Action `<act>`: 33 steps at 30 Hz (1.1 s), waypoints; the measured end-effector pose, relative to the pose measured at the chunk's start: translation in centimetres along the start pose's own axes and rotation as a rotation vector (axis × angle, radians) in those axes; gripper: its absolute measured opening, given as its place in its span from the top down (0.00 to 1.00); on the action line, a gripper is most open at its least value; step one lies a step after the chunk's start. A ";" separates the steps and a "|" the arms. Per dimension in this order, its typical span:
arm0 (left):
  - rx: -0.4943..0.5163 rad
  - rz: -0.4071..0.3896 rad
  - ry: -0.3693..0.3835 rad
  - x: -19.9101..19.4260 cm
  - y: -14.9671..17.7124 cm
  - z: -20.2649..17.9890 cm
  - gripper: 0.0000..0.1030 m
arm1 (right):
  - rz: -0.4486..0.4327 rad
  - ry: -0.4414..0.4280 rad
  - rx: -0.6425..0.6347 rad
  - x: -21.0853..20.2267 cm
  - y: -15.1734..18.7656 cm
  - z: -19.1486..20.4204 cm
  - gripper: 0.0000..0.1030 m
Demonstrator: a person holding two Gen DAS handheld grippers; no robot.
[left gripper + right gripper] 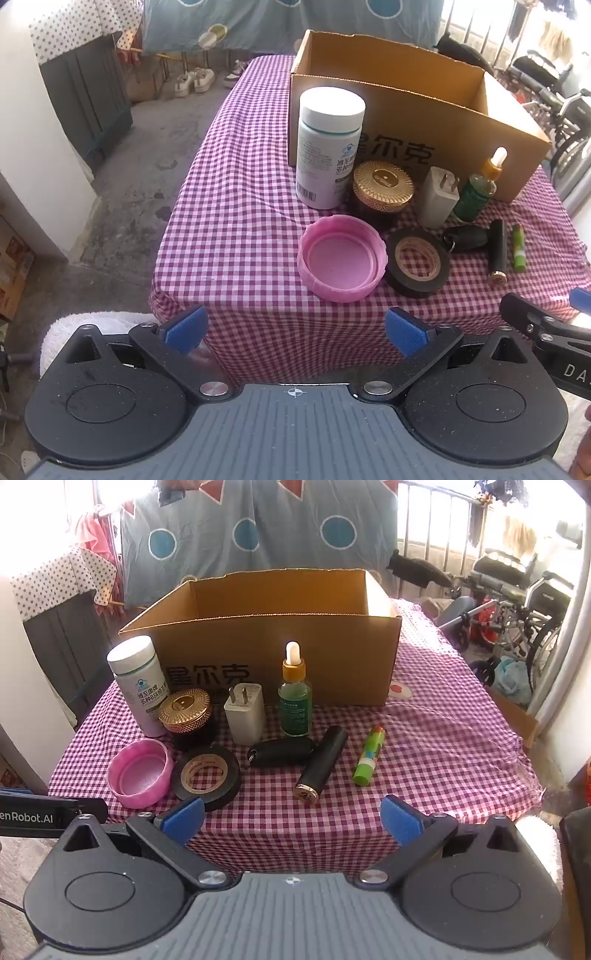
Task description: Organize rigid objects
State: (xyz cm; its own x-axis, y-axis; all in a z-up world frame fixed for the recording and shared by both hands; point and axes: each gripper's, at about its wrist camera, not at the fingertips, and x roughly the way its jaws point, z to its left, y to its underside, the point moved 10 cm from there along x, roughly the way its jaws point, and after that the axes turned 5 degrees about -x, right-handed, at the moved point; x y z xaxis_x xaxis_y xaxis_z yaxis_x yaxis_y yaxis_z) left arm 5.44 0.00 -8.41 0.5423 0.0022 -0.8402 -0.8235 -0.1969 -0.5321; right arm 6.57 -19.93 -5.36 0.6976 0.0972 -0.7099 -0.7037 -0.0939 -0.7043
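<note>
Claws, left (295,332) and right (291,821), gape apart (both empty) before the cardboard box (280,653).

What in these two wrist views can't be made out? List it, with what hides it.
- Floor of the brown cardboard box: hidden in both views by its own front wall, so its contents cannot be told.
- Small print on the green glass dropper bottle: too small, both views.
- Black jar under the ribbed gold lid: partly hidden in the right wrist view by the black tape roll.
- Right gripper: cut off by the left view's edge.
</note>
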 end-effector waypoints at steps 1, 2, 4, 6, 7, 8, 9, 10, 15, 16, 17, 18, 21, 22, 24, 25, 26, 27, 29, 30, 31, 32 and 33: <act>0.002 0.000 -0.001 0.0 0.0 0.0 0.00 | 0.005 -0.009 0.001 0.0 0.0 0.1 0.00; 0.003 0.001 0.000 0.0 0.0 0.0 0.00 | 0.008 -0.010 -0.002 0.0 0.0 0.1 0.00; 0.004 0.001 0.004 0.1 -0.1 0.0 0.00 | 0.012 -0.013 -0.004 0.1 -0.1 0.1 0.00; 0.010 0.003 0.003 0.2 -0.2 0.1 0.00 | 0.016 -0.019 0.009 0.0 -0.1 0.1 0.00; 0.015 0.005 0.001 0.3 -0.3 0.2 0.00 | 0.018 -0.020 0.010 0.0 -0.1 0.1 0.00; 0.027 -0.012 -0.019 -0.5 -0.2 0.3 0.00 | 0.017 -0.024 0.020 0.0 -0.1 -0.1 0.00; 0.030 -0.010 -0.018 -0.5 -0.2 0.3 0.00 | 0.017 -0.024 0.020 0.0 0.0 -0.1 0.00; 0.030 -0.008 -0.017 -0.5 -0.2 0.4 0.00 | 0.016 -0.023 0.021 -0.1 0.0 -0.1 0.00; 0.032 -0.016 -0.018 -0.9 0.0 0.2 0.00 | 0.013 -0.022 0.014 0.0 0.2 0.3 0.00; 0.032 -0.016 -0.018 -0.9 0.0 0.2 0.00 | 0.015 -0.027 0.020 -0.1 0.0 0.0 0.00; 0.033 -0.015 -0.019 -0.9 0.0 0.2 0.00 | 0.016 -0.029 0.021 -0.1 0.0 -0.1 0.00; 0.034 -0.014 -0.020 -0.9 0.1 0.2 0.00 | 0.016 -0.030 0.022 -0.1 0.0 -0.1 0.00; 0.035 -0.013 -0.023 -1.0 0.1 0.1 0.00 | 0.017 -0.034 0.027 -0.2 0.0 -0.1 0.00; 0.035 -0.013 -0.023 -1.0 0.1 0.2 0.00 | 0.018 -0.038 0.031 -0.2 0.0 -0.1 0.00; 0.035 -0.014 -0.023 -1.0 0.1 0.2 0.00 | 0.021 -0.042 0.034 -0.2 0.1 -0.1 0.00; 0.035 -0.014 -0.023 -1.1 0.1 0.2 0.00 | 0.020 -0.042 0.032 -0.2 0.1 0.0 0.00; 0.035 -0.015 -0.024 -1.1 0.2 0.2 0.00 | 0.019 -0.041 0.030 -0.2 0.1 0.0 0.00; 0.035 -0.014 -0.024 -1.1 0.2 0.2 0.00 | 0.019 -0.041 0.028 -0.2 0.1 0.0 0.00; 0.035 -0.013 -0.024 -1.1 0.2 0.2 0.00 | 0.019 -0.041 0.026 -0.3 0.1 0.1 0.00; 0.036 -0.013 -0.025 -1.2 0.2 0.3 0.00 | 0.019 -0.040 0.026 -0.3 0.1 0.1 0.00; 0.036 -0.013 -0.025 -1.2 0.3 0.3 0.00 | 0.019 -0.039 0.025 -0.3 0.1 0.1 0.00; 0.036 -0.013 -0.026 -1.2 0.3 0.2 0.00 | 0.018 -0.038 0.025 -0.3 0.0 0.0 0.00; 0.036 -0.013 -0.026 -1.2 0.3 0.2 0.00 | 0.017 -0.037 0.025 -0.3 0.0 0.0 0.00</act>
State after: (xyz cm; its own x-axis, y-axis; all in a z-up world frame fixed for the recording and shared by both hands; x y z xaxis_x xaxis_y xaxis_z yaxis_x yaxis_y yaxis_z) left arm 4.55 0.19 -7.59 0.5488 0.0304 -0.8354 -0.8222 -0.1611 -0.5460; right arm 6.31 -19.93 -5.14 0.6807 0.1321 -0.7205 -0.7185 -0.0713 -0.6919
